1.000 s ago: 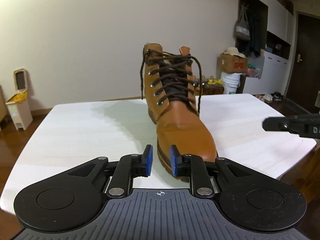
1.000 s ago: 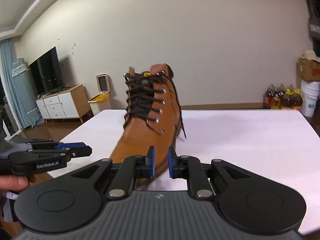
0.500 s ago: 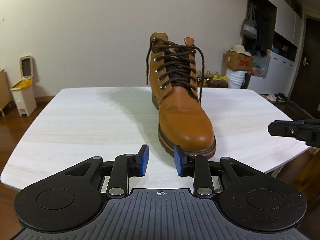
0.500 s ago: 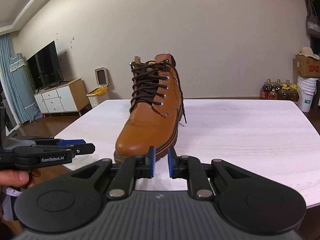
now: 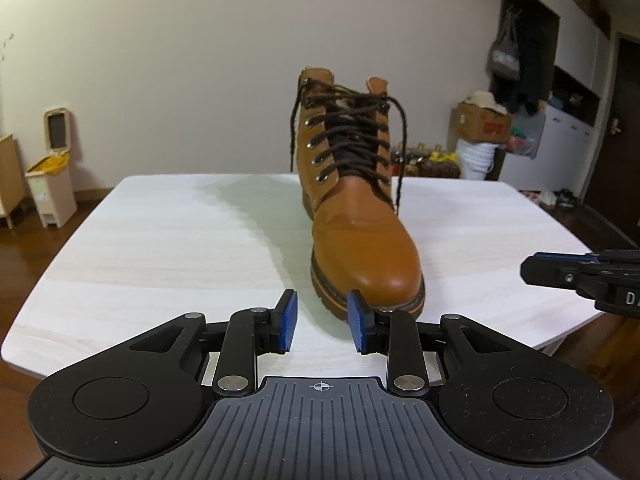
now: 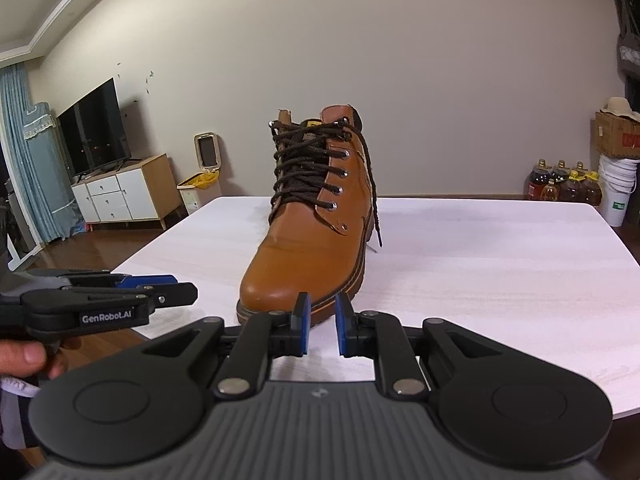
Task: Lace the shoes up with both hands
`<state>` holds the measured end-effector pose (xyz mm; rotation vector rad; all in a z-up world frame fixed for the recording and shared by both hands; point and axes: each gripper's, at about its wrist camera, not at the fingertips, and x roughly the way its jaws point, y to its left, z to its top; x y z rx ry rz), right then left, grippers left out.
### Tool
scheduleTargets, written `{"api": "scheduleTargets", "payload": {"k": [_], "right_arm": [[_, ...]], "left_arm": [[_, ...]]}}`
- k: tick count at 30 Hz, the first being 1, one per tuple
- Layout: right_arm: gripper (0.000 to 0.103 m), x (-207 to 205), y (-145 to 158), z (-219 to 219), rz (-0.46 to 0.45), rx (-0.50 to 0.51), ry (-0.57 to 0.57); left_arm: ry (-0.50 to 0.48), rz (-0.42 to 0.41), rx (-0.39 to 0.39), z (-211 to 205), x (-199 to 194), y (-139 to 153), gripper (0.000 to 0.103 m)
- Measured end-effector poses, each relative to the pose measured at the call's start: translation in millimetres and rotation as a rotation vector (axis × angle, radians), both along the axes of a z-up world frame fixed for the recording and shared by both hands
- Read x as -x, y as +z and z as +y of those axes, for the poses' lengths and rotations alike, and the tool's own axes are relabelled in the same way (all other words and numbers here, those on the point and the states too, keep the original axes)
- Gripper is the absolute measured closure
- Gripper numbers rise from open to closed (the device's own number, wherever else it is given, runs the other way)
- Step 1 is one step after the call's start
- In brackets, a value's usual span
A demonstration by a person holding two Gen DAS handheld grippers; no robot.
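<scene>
A tan leather boot [image 5: 360, 240] stands upright on the white table [image 5: 160, 260], toe towards me. Its dark brown laces [image 5: 352, 140] are threaded through the eyelets. One loose end hangs down its left side [image 5: 294, 136] and one down its right side [image 5: 402, 160]. My left gripper [image 5: 322, 320] is open just short of the toe, with nothing between its blue pads. My right gripper [image 6: 320, 328] is open with a narrower gap, also empty, in front of the boot [image 6: 308, 248]. Each gripper shows in the other's view, the right one [image 5: 536, 268] and the left one [image 6: 176, 288].
A hand [image 6: 28, 356] holds the left gripper's grip. Beyond the table [image 6: 480, 260] stand a lidded bin [image 5: 56, 168], a TV cabinet [image 6: 120, 188], bottles [image 6: 560, 184], a white bucket [image 6: 616, 196] and boxes.
My left gripper's pads have spread wider apart. Both views have levelled out, so the boot now looks upright and a little farther off. The right gripper's gap is the same.
</scene>
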<state>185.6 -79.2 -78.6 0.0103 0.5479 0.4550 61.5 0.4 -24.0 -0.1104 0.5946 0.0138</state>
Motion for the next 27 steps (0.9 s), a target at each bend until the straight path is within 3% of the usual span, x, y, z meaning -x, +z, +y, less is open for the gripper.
{"api": "scheduleTargets", "payload": {"k": [6,9,12,15,18,23,24,27], "right_arm": [[0.088,-6,-3,-7,0.004,-0.004,-0.022],[0.088,-7,-4,-10,0.004,-0.010,-0.032],[0.088,-9,-7,-13,0.008,-0.016,-0.039],[0.088,-11,-9,-14,0.012,-0.024,-0.042],[0.088,-11,-10,-15,0.013,-0.029,-0.042],[0.088,-12,-11,-17,0.012,-0.034,-0.050],[0.088,-13,-10,-18,0.011,-0.036,-0.053],[0.088,-14,-8,-19,0.008,-0.039,-0.058]], "left_arm": [[0.009,-0.011,0.006,-7,-3,-1,0.076],[-0.045,-0.050,0.020,-9,-1,2,0.076],[-0.160,-0.101,0.077,-6,4,6,0.075],[-0.133,-0.099,0.088,-4,2,9,0.077],[-0.082,-0.085,-0.002,-11,-3,10,0.076],[-0.085,-0.099,-0.009,-15,-6,10,0.070],[-0.062,-0.101,-0.039,-18,-7,11,0.065],[0.012,-0.090,-0.135,-26,-9,13,0.064]]}}
